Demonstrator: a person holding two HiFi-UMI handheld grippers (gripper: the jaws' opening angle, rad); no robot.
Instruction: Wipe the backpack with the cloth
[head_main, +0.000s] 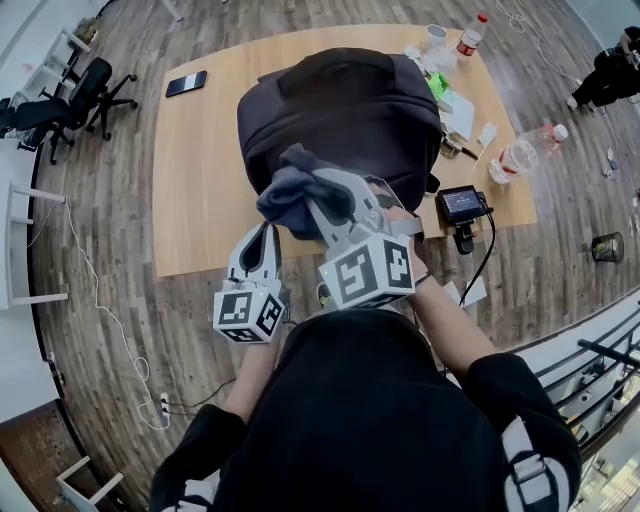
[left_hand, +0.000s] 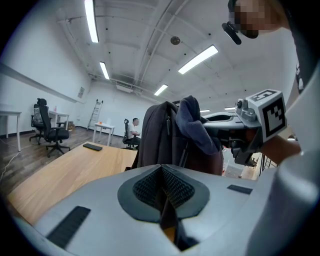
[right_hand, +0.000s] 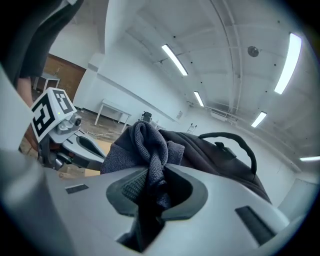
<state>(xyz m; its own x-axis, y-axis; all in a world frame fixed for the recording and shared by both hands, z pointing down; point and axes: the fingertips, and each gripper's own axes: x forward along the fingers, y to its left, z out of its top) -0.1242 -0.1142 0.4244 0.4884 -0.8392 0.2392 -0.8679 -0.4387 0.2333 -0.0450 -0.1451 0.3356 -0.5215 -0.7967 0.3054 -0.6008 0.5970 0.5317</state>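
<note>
A dark backpack (head_main: 350, 110) stands on the wooden table (head_main: 200, 150), handle on top. My right gripper (head_main: 318, 205) is shut on a dark blue-grey cloth (head_main: 290, 190), bunched between its jaws and held against the backpack's near side. In the right gripper view the cloth (right_hand: 145, 150) fills the jaws with the backpack (right_hand: 220, 155) just behind it. My left gripper (head_main: 262, 240) hovers shut and empty at the table's near edge, left of the backpack. From the left gripper view, the backpack (left_hand: 160, 135), the cloth (left_hand: 197, 125) and the right gripper's marker cube (left_hand: 267, 112) show ahead.
A phone (head_main: 186, 83) lies at the table's far left. Bottles (head_main: 520, 155), a cup (head_main: 436, 34) and papers crowd the right side, with a small screen device (head_main: 462, 204) near the front right corner. Office chairs (head_main: 70, 100) stand at left. A person sits far back (left_hand: 132, 131).
</note>
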